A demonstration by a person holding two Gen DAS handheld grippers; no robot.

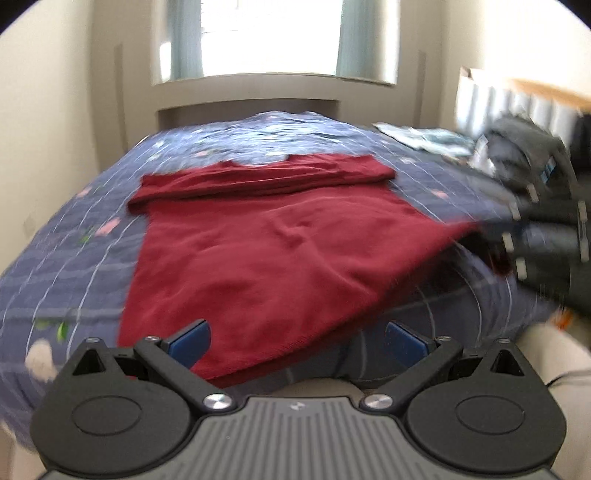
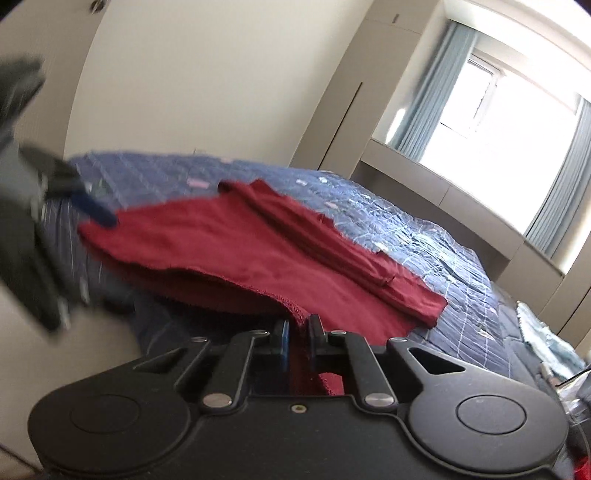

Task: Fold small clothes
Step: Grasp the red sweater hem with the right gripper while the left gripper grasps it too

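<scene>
1. The right tool (image 2: 297,332) is seen clenched on the near hem corner of the red shirt (image 2: 236,251); the cloth is pinched between its two blue pads and drawn up off the bed.
2. The left tool (image 1: 295,345) is seen released, its blue fingers (image 1: 192,341) spread wide. The near edge of the red shirt (image 1: 280,258) lies between and just ahead of them; no pinch is shown.
3. Ahead of both tools, the shirt is spread on the blue quilted bed (image 1: 74,258), with its far part folded over into a band across its width.
4. From the left tool, the right tool (image 1: 546,243) is seen blurred at the right, at the lifted corner.
5. Beyond the bed, a bright window (image 1: 273,33) with pale curtains is seen.
</scene>
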